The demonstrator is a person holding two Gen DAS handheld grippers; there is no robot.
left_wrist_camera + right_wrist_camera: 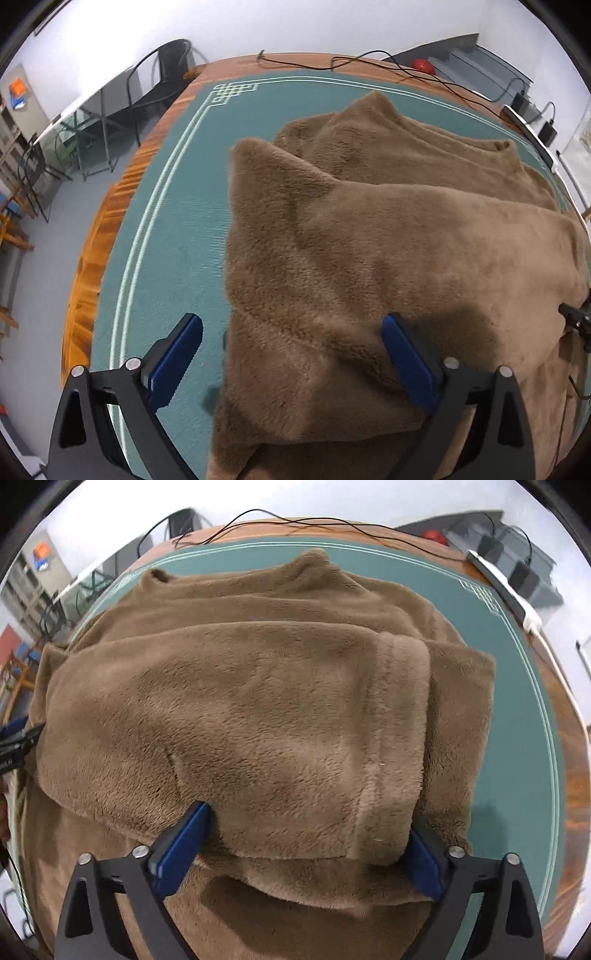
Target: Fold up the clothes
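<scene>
A brown fleece garment (388, 229) lies partly folded on a green mat (166, 236); it also fills the right wrist view (258, 709). My left gripper (291, 332) is open, its blue fingers (177, 354) spread on either side of the garment's left edge, over a raised fold. My right gripper (310, 834) is open, its blue fingers (181, 842) straddling the near edge of a folded-over layer with a cuffed end (402, 716). The left gripper's tip shows at the left edge of the right wrist view (20, 738). Neither gripper holds the cloth.
The mat (524, 709) covers a wooden table (107, 229). Black cables (295, 522) run along the far edge. A white power strip (506, 590) lies at the far right. Chairs and a glass table (92, 122) stand beyond the table's left side.
</scene>
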